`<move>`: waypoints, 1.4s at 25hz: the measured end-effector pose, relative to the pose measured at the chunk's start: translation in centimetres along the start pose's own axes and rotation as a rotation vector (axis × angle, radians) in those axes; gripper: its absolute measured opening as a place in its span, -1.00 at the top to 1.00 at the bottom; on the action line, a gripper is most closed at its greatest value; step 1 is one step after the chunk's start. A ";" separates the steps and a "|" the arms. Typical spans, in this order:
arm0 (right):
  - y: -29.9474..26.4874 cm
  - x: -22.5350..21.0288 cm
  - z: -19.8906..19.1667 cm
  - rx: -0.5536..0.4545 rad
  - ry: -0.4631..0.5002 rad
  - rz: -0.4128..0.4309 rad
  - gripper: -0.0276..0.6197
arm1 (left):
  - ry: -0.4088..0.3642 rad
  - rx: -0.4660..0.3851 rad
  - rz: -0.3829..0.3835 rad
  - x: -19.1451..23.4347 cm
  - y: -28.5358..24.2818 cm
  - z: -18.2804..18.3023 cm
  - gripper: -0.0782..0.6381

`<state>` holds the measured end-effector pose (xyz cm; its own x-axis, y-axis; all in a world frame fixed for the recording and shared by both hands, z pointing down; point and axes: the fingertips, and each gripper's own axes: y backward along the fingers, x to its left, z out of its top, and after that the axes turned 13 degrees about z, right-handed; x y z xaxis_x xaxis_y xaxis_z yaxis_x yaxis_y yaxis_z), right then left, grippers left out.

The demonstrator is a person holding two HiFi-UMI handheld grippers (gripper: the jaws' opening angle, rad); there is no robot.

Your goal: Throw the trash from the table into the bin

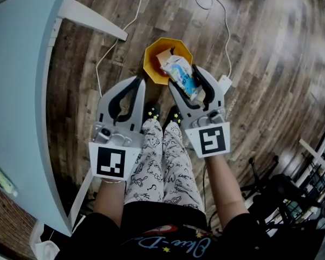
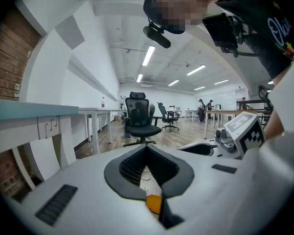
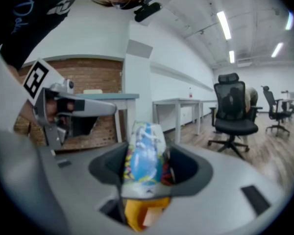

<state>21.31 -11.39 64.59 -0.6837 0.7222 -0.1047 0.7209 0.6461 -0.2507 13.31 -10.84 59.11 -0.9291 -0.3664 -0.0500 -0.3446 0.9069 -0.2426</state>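
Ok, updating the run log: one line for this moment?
right gripper: shut on snack wrapper over orange bin | left gripper: shut, empty

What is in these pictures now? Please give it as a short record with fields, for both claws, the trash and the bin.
Left claw: shut, nothing between its jaws
Right claw: shut on a colourful snack packet
Packet position: appears above the bin's near edge, not yet released
Bin: orange, standing on the wooden floor in front of the person's feet
Bin contents: one tan piece, kind unclear
Table: pale top, at the left of the head view
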 end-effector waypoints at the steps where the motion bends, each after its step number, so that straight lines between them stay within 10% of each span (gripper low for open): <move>1: -0.1 0.0 -0.3 0.002 0.002 -0.001 0.14 | 0.004 0.002 -0.001 0.0 -0.1 -0.4 0.75; 35: -8.1 0.4 -17.4 0.212 -0.053 0.042 0.14 | 0.027 0.021 0.026 4.6 -1.9 -10.3 0.75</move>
<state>17.16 -12.03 83.31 -0.6630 0.7294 -0.1685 0.7125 0.5456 -0.4412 8.29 -12.14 69.33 -0.9410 -0.3370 -0.0304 -0.3178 0.9111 -0.2623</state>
